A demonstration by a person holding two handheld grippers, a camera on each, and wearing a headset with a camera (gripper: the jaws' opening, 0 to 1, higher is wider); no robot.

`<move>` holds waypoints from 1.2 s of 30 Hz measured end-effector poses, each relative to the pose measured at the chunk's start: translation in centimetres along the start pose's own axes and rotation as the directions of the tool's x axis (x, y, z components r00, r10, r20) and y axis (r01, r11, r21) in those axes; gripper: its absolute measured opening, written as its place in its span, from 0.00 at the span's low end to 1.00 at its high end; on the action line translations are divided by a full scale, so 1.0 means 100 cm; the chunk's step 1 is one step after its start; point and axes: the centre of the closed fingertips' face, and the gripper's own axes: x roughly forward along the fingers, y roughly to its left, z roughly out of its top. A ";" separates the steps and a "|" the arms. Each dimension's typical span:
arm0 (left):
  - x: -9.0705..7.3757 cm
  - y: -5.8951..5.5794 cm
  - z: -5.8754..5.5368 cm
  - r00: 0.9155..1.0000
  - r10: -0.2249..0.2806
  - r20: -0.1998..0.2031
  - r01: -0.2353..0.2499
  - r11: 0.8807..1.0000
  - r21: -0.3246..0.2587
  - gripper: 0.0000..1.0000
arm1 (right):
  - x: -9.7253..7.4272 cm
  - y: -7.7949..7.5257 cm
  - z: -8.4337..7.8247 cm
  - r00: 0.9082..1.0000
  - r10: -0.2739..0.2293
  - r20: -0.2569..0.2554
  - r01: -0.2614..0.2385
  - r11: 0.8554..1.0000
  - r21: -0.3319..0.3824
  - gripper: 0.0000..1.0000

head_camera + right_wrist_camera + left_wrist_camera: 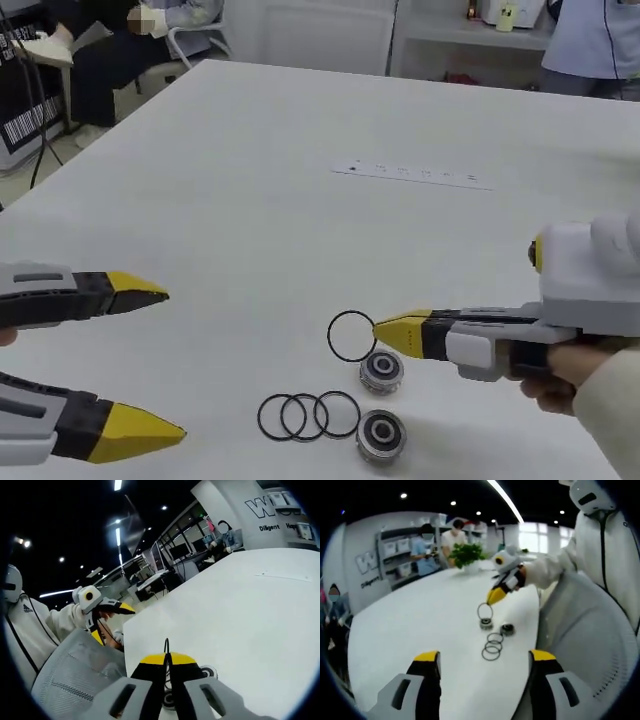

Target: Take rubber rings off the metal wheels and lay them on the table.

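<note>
My right gripper (378, 328) is shut on a thin black rubber ring (351, 336) and holds it in the air just above the table. In the right gripper view the ring (166, 646) stands edge-on between the shut jaws. Two metal wheels (381, 370) (381, 435) lie on the white table, one right below the held ring. Three black rings (300, 416) lie overlapping on the table, left of the nearer wheel. My left gripper (172, 365) hovers open at the left, with nothing in it. From the left gripper view, the rings (491, 652) and wheels (486, 625) lie ahead.
The white table (250, 200) stretches far ahead, with a thin printed strip (410, 173) lying near its middle. People sit or stand beyond the far edge, one at the back left and one at the back right (590, 40). A person's white sleeve (600, 580) fills the right side.
</note>
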 end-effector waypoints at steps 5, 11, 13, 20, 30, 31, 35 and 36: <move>-0.003 -0.001 -0.006 1.000 0.012 0.000 -0.012 1.000 -0.023 0.73 | 0.007 0.005 -0.006 1.000 0.019 -0.024 -0.019 1.000 0.000 0.00; -0.007 -0.001 -0.012 1.000 0.030 0.003 -0.030 0.998 -0.046 0.74 | 0.014 0.010 -0.014 0.998 0.041 -0.053 -0.041 0.999 0.002 0.00; -0.008 -0.001 -0.013 0.999 0.034 0.004 -0.034 0.998 -0.053 0.74 | 0.016 0.011 -0.017 0.997 0.045 -0.065 -0.045 0.999 0.002 0.00; -0.009 -0.001 -0.015 0.999 0.049 0.010 -0.048 0.996 -0.070 0.73 | 0.023 0.012 -0.032 0.992 0.060 -0.111 -0.058 0.998 0.023 0.00; -0.008 -0.002 -0.015 0.999 0.051 0.010 -0.050 0.996 -0.073 0.72 | 0.031 0.007 -0.058 0.978 0.062 -0.200 -0.059 0.998 0.022 0.00; -0.008 -0.002 -0.015 0.999 0.051 0.009 -0.050 0.996 -0.074 0.72 | 0.031 0.007 -0.059 0.978 0.063 -0.201 -0.060 0.998 0.022 0.00; -0.008 -0.003 -0.016 0.999 0.052 0.007 -0.051 0.996 -0.076 0.72 | 0.031 0.003 -0.063 0.975 0.050 -0.216 -0.047 0.999 0.021 0.00; -0.008 -0.003 -0.015 0.998 0.055 0.010 -0.054 0.995 -0.082 0.71 | 0.031 0.003 -0.063 0.975 0.047 -0.218 -0.044 0.999 0.016 0.00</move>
